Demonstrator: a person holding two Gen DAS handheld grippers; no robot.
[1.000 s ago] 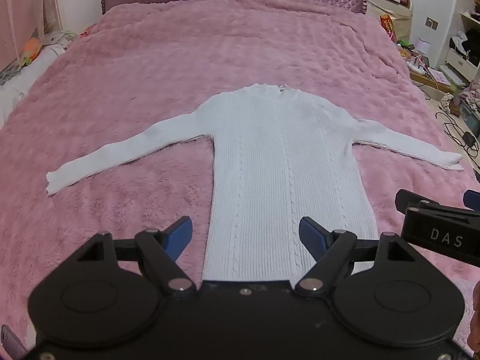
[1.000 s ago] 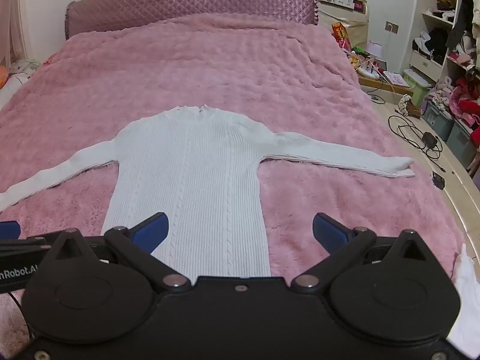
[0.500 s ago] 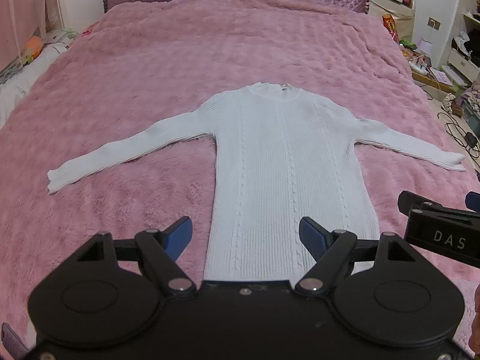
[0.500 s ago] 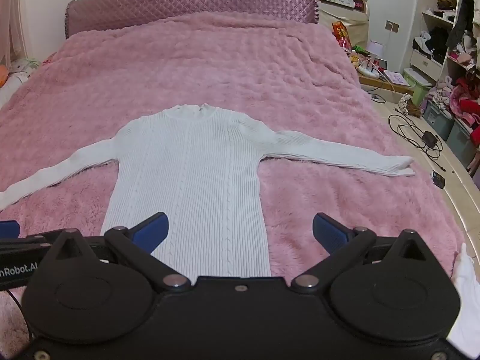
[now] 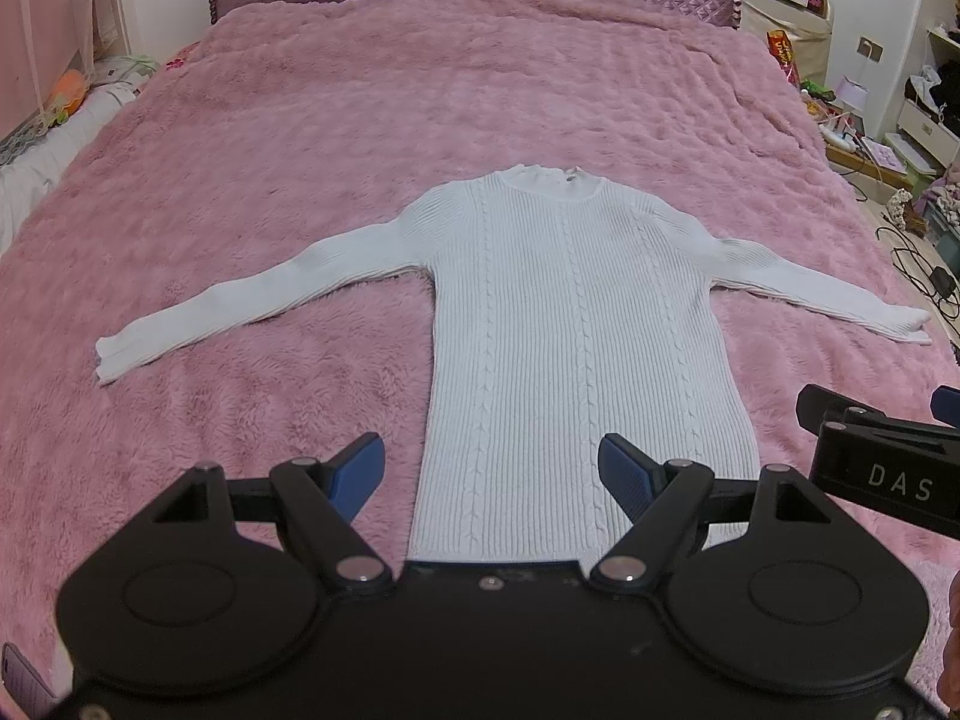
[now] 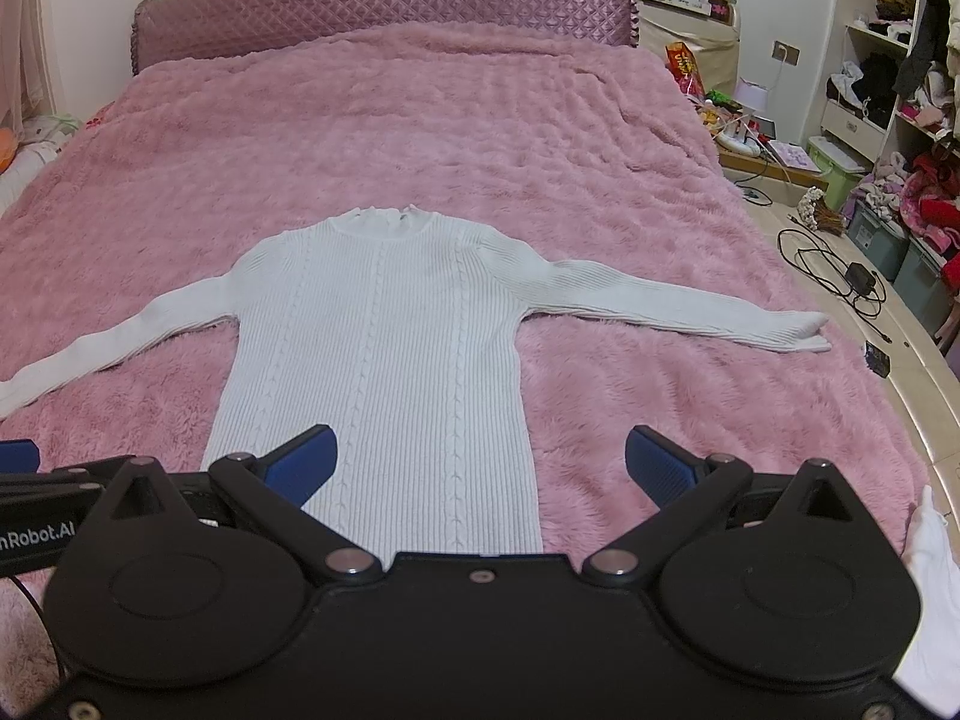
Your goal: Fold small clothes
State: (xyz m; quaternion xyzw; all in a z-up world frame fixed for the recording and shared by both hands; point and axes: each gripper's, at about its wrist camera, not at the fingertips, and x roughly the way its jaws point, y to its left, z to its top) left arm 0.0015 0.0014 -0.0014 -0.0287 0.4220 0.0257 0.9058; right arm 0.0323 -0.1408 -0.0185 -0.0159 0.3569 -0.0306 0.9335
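Observation:
A white ribbed knit sweater [image 5: 576, 336] lies flat, front up, on the pink fluffy bed cover [image 5: 420, 90], both sleeves spread out sideways, collar toward the headboard. It also shows in the right wrist view [image 6: 384, 348]. My left gripper [image 5: 492, 471] is open and empty, hovering over the sweater's hem at its left half. My right gripper [image 6: 480, 465] is open and empty, over the hem's right edge. The right gripper's body shows at the right edge of the left wrist view [image 5: 882, 468].
The quilted pink headboard [image 6: 384, 12] is at the far end. The bed's right edge drops to a floor with cables [image 6: 840, 276], storage boxes [image 6: 882, 234] and shelves. A white cloth [image 6: 930, 576] lies at the near right corner. A white mattress edge [image 5: 36, 162] is at left.
Both grippers have drifted slightly; the sweater sits a little higher in the views. Nothing was taken hold of, and the sweater has not moved.

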